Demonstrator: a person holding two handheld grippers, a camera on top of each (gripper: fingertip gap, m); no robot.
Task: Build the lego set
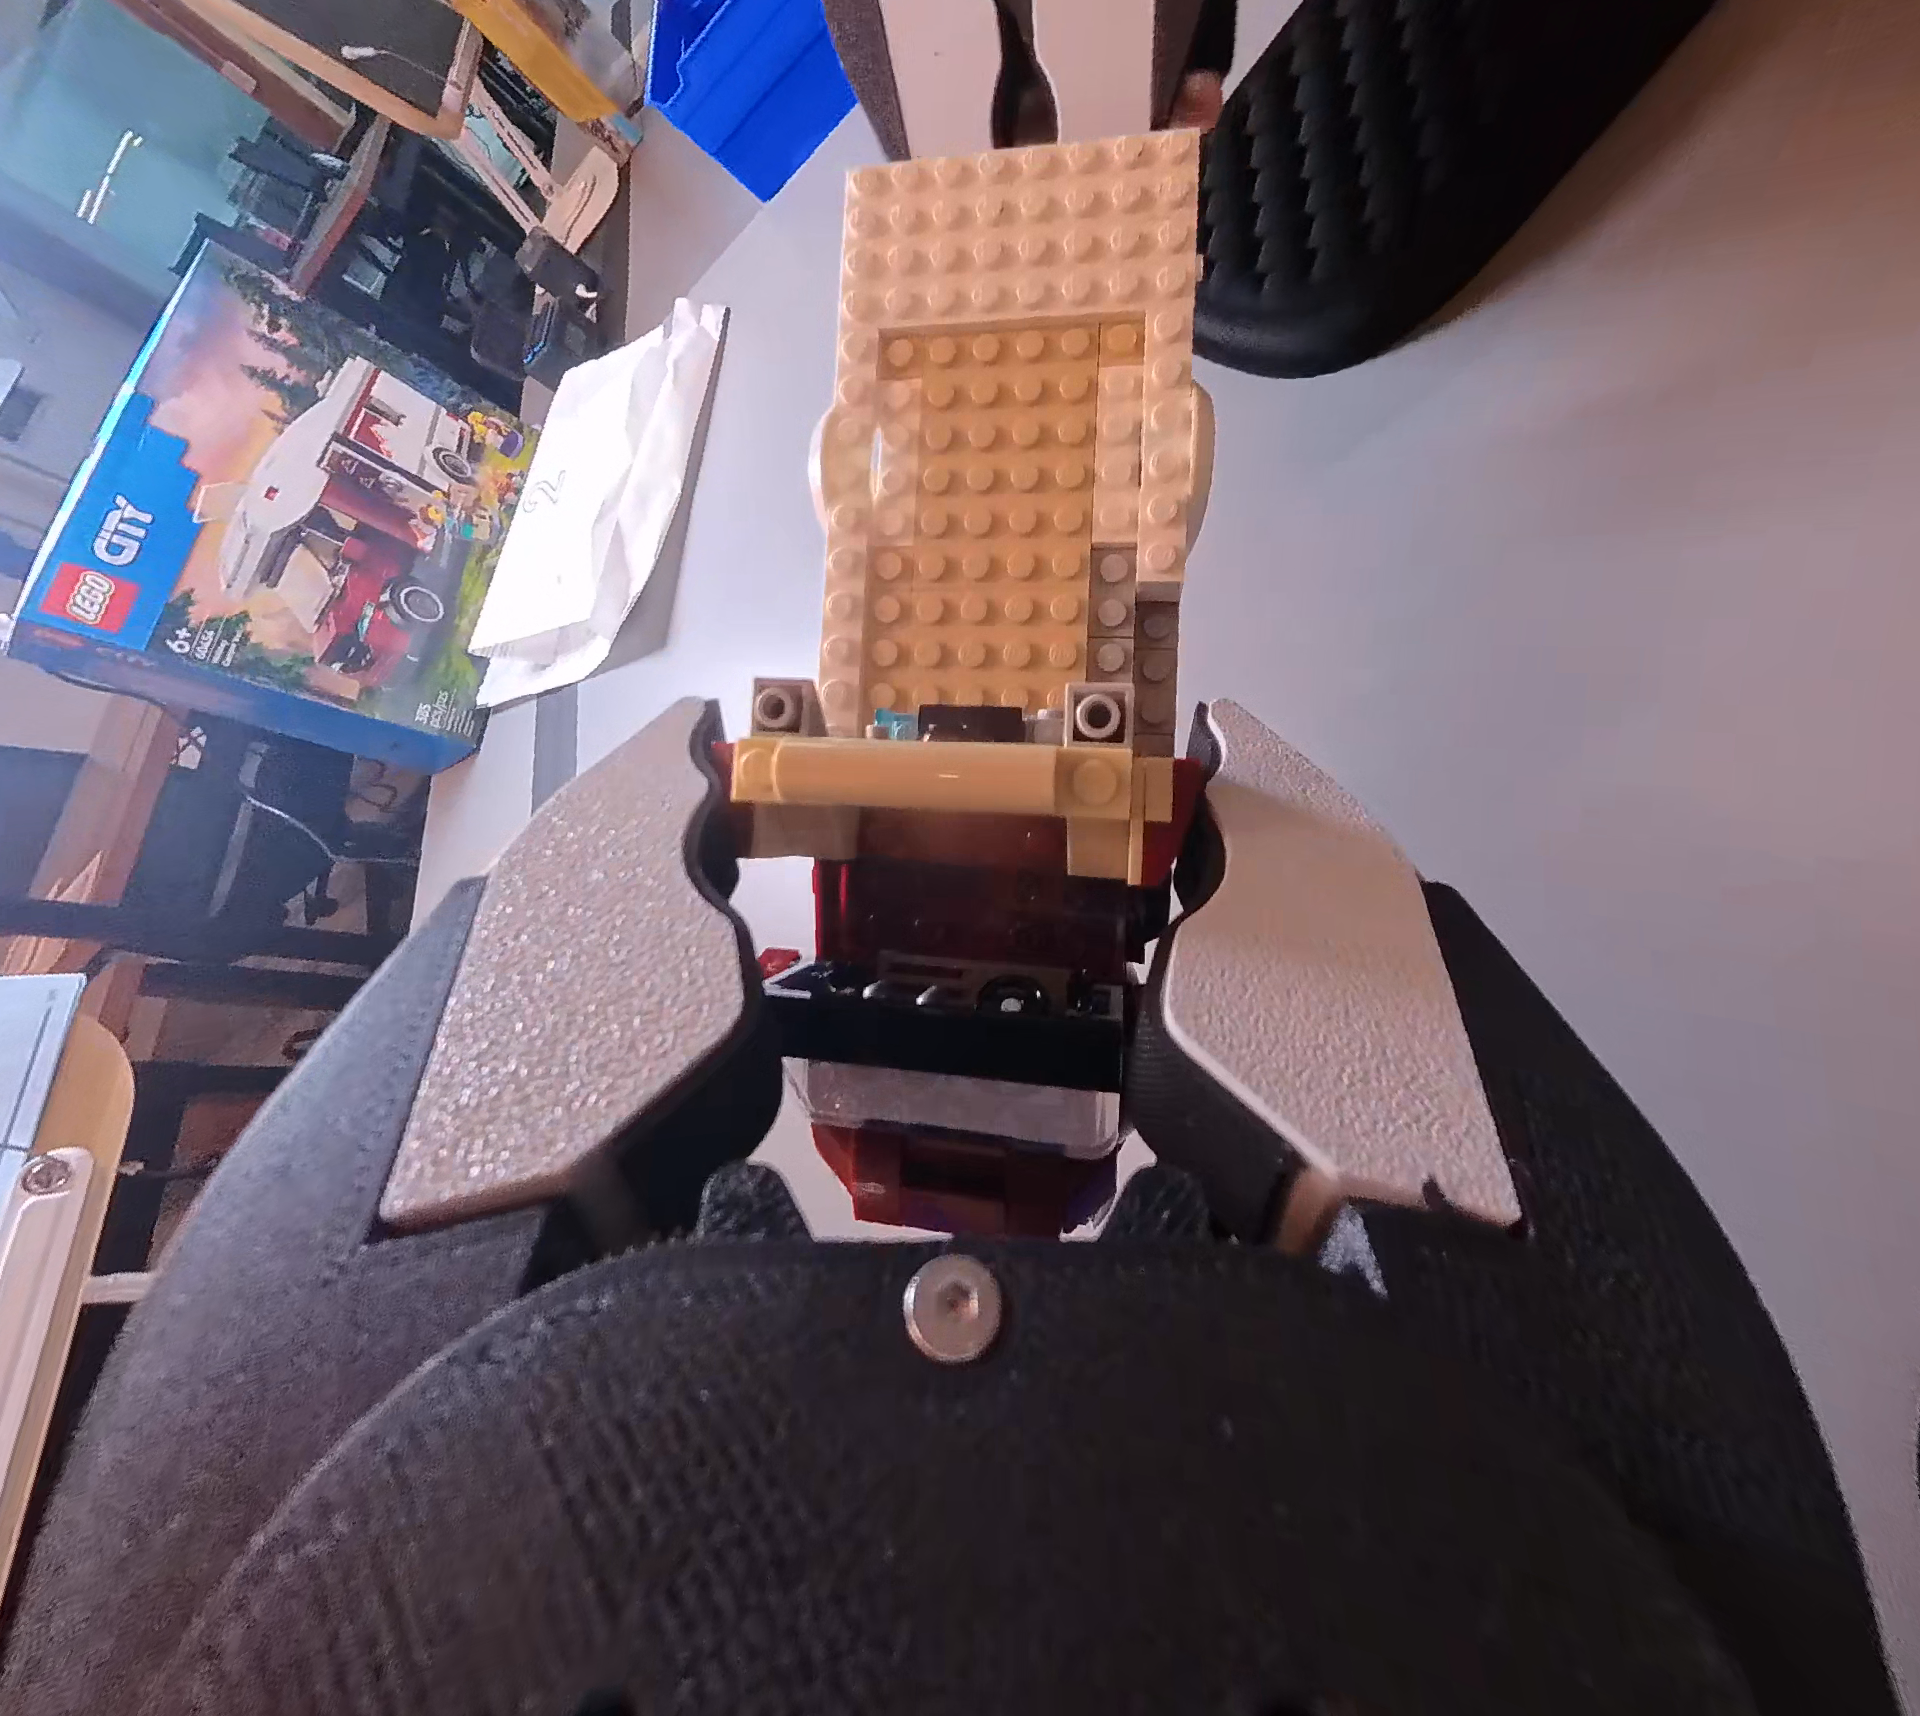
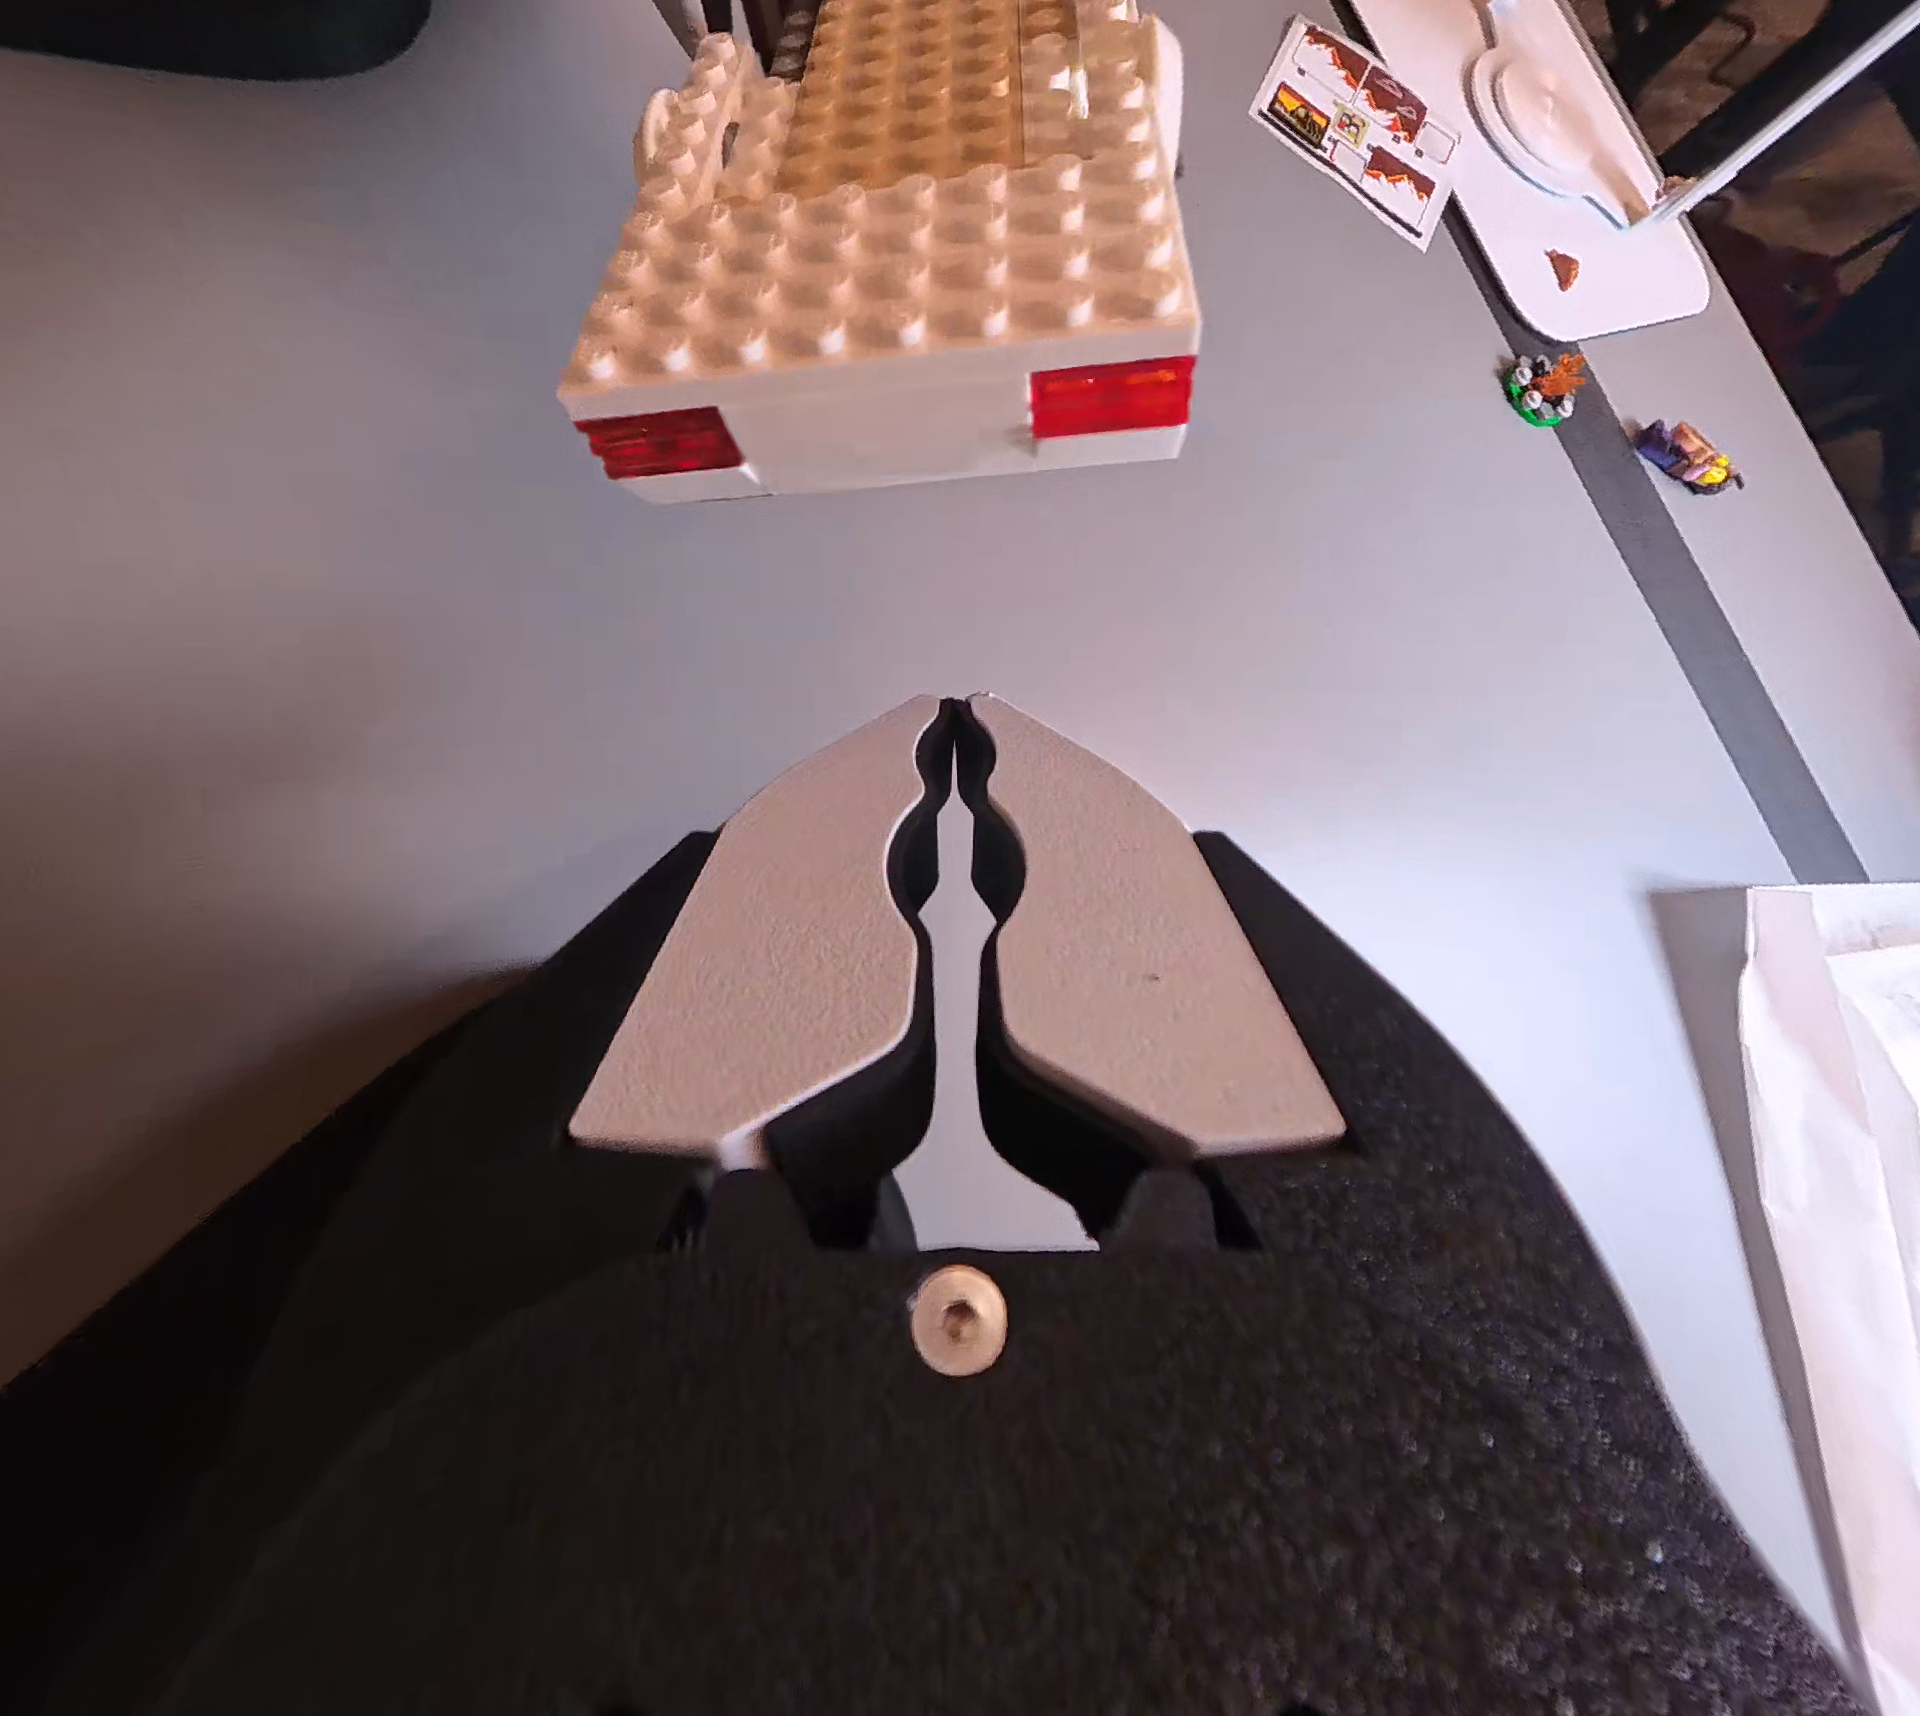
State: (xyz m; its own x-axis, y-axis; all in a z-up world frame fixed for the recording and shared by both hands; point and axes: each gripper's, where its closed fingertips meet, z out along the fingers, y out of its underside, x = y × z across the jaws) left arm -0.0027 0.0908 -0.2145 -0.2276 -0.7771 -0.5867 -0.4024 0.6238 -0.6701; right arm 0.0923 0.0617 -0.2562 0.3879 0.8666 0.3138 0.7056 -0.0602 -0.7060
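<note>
While held at its dark-red cab end by the left gripper (image 1: 951, 835), jaws clamped on both flanks, the camper model (image 1: 1013, 461) projects over the table (image 1: 1558, 627), tan studded floor bare. Right gripper (image 2: 958, 708): closed, empty, short of the tail lights (cantilevered hold; pressing there could pivot or split it).

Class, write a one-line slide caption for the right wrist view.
Shut right hand-held gripper faces the camper model's red tail lights.

White table (image 2: 1143, 627), sticker sheet (image 2: 1351, 128), set box (image 1: 270, 513), paper bag (image 1: 613, 503)
</note>
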